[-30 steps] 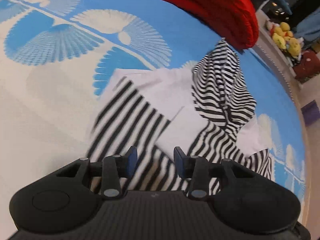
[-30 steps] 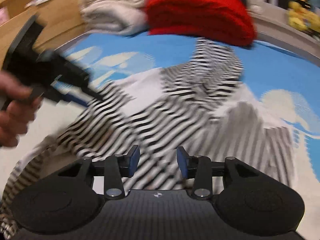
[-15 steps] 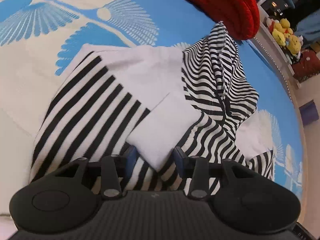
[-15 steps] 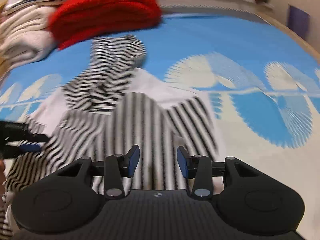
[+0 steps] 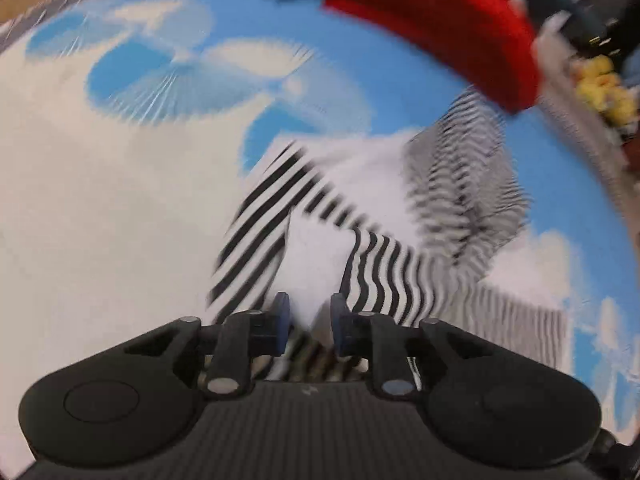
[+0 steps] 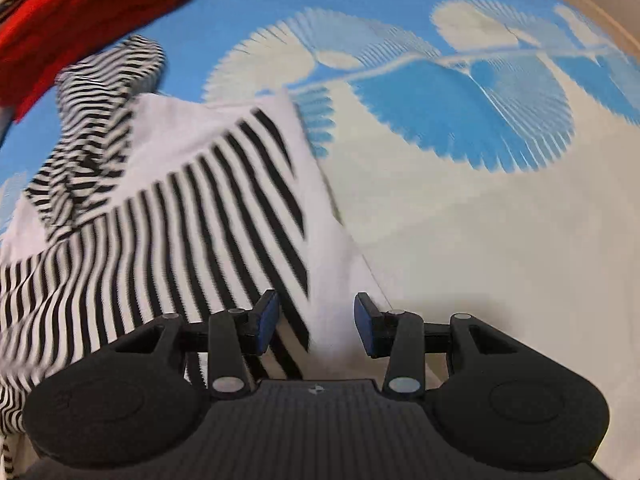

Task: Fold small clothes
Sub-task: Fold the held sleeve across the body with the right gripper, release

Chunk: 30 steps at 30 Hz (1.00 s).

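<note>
Left gripper (image 5: pixel 306 324): fingers were only narrowly apart, with a white fold of the striped garment (image 5: pixel 372 240) running into the gap between the blue pads. Couldn't tell whether the pads actually pinched the cloth or just straddled it; the frame was motion-blurred.

Right gripper (image 6: pixel 316 322): fingers were spread wide, nothing gripped. The garment's (image 6: pixel 192 216) white edge lay under the gap, the left pad was over the striped part, and the right pad was over bare bedspread (image 6: pixel 500 240).

Garment look: black-and-white stripes with plain white panels. It lay partly folded and rumpled on the bedspread. In the right view, wide black bars fanned across a flat white panel with a straight right edge. Toward the left they gave way to thinner, wavier stripes, and a narrow-striped bunched piece sat raised at the far left end. In the left view, a broad-striped flap ran diagonally from the fingers, with a white wedge beside it and finer stripes to the right, smeared by blur.

Surroundings: the bedspread (image 5: pixel 120 200) was cream with blue and white fan shapes. A red folded item (image 5: pixel 448 28) lay beyond the garment's far end, close to or touching the bunched piece (image 6: pixel 80 28). Yellow toys (image 5: pixel 604 88) were past the bed edge, blurred.
</note>
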Motion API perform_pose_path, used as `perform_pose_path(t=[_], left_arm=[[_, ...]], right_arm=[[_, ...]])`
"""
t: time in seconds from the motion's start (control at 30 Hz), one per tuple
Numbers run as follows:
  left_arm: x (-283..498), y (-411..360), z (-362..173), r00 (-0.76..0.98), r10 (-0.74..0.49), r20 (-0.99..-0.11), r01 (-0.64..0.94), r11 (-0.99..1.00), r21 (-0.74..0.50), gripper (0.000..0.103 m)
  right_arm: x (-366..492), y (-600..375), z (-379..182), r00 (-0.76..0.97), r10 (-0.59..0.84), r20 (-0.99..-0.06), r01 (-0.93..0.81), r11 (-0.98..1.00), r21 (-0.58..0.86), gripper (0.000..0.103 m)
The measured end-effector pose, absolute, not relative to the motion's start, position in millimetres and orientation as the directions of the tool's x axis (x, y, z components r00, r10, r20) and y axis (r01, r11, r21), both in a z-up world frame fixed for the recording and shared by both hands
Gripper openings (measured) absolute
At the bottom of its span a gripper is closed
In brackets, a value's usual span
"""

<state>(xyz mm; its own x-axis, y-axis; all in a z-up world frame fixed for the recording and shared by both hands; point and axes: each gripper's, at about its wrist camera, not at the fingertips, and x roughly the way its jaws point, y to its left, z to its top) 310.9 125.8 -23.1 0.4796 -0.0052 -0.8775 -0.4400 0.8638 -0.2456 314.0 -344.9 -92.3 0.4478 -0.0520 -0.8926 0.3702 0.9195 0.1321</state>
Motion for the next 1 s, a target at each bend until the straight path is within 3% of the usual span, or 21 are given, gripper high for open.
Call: perform_pose_path(t=[0.1,0.17,0.2,0.33,0.5,0.8,0.93,1.0], left_arm=[[316.1,133.0,-15.0,0.523,0.092,-0.847,-0.432,0.886,-0.17,0.033],[323.5,133.4,-10.4,0.563,0.066,-0.824,-0.371,0.911,-0.181,0.042],[327.9,132.7,-11.4,0.57,0.038,-0.821,-0.331,0.925,-0.188,0.043],[343.0,131.6,-33.0,0.515,-0.022,-0.857,-0.262,0.948,-0.181,0.043],[344.6,141.5,-50.0,0.48,-0.028,-0.877,-0.268,0.947,-0.177,0.043],[344.9,138.1,-45.0,0.487,-0.095,-0.868,-0.188,0.959,-0.21,0.043],[342.9,132.5,-48.7,0.479,-0.111,-0.871,-0.144,0.969,-0.202,0.043],[343.2,132.6,-58.1,0.447,-0.116,-0.887,-0.136,0.971,-0.196,0.043]], right_arm=[[312.4,-348.5,-99.5,0.422,-0.065,-0.904,0.396,0.911,0.119,0.048],[311.3,-347.0,-101.4,0.421,-0.082,-0.903,0.385,0.918,0.096,0.048],[310.6,-346.7,-101.4,0.423,-0.092,-0.901,0.387,0.918,0.088,0.045],[308.8,-346.9,-101.9,0.433,-0.1,-0.896,0.384,0.919,0.084,0.006],[307.6,-348.0,-90.0,0.474,-0.129,-0.871,0.404,0.911,0.085,0.002],[303.2,-373.0,-77.6,0.462,-0.097,-0.882,0.488,0.857,0.162,0.006],[297.6,-356.3,-55.3,0.593,-0.049,-0.803,0.385,0.894,0.23,0.038],[302.3,-339.7,-59.0,0.588,0.071,-0.806,0.258,0.928,0.269,0.039]])
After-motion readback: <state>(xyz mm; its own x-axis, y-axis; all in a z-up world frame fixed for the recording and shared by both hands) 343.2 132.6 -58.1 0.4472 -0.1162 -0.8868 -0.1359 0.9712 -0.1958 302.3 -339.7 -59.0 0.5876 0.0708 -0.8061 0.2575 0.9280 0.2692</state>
